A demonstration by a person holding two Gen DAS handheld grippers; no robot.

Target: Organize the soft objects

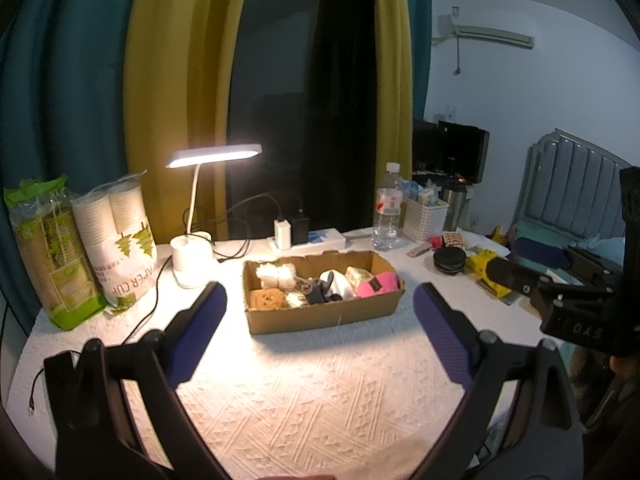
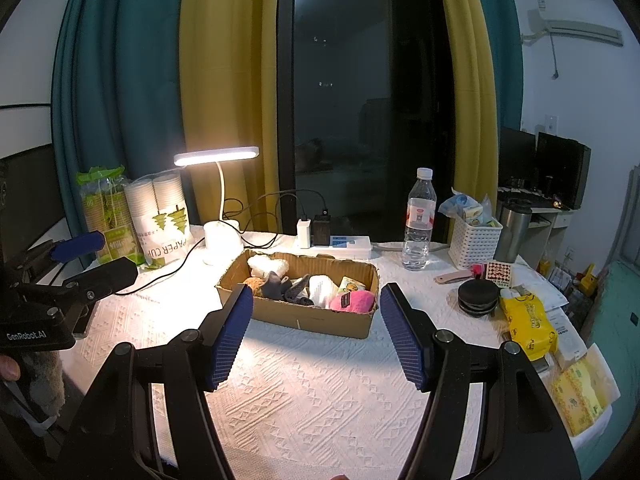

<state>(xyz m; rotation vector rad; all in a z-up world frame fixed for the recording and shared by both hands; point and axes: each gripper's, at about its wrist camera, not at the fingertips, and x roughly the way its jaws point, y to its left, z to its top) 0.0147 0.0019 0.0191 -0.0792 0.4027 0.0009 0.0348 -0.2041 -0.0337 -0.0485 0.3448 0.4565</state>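
At the bottom of each wrist view a gripper hangs over the white textured cloth of the bench [image 2: 320, 400]: the left gripper [image 1: 320, 332] and the right gripper [image 2: 316, 332] both stand with their blue pads wide apart, holding nothing. Just beyond both, at frame centre, sits the cardboard box [image 1: 324, 316], its long axis running left to right across the view. The soft things already lie inside it: a pink plush [image 1: 378, 284] at the right end, a grey and white bundle [image 1: 324, 286] in the middle, a brown plush [image 1: 267, 299] and a cream plush [image 1: 276, 272] at the left end. The 2 grippers look about equally near the box. Behind it stand a lit desk lamp [image 1: 216, 154] and a water bottle [image 2: 419, 220].
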